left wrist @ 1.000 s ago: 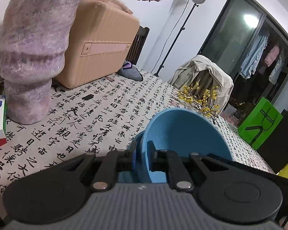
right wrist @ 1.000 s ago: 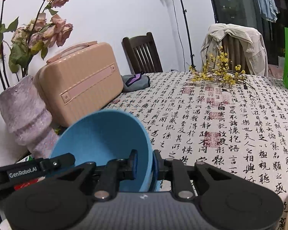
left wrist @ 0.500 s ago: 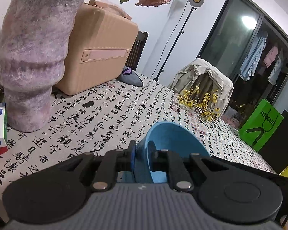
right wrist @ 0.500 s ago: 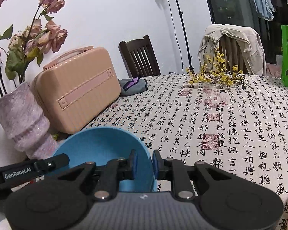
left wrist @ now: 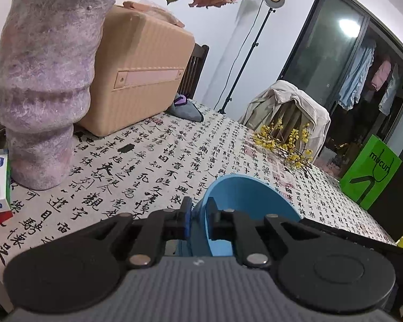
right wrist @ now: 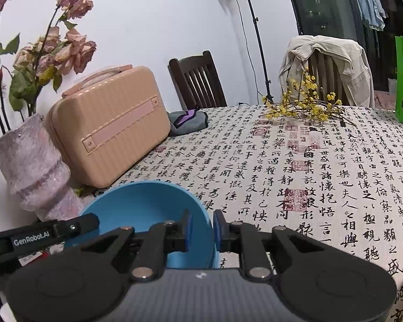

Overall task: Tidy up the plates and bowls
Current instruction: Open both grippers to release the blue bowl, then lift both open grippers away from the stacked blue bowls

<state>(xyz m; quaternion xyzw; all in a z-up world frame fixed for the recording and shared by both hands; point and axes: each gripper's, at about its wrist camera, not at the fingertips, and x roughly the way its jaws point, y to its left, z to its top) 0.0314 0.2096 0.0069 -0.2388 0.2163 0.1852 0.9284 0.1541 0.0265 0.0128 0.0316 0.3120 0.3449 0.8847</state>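
1. The blue bowl sits near the front edge of the table, right of the purple vase, with both tongs on it.
2. The left gripper is clamped on the bowl's near-left rim, one pad inside the wall and one outside.
3. The right gripper straddles the near-right rim of the same bowl, closed on the wall; a sliver of gap shows by the outer pad.
4. Handling, as I judge it: stiff, smooth, probably light plastic or glazed ware, so slippery under the pads.
5. The thin rim is the only real hold; opposite sides keep it level.
6. A loose pinch could let it tip or slide.
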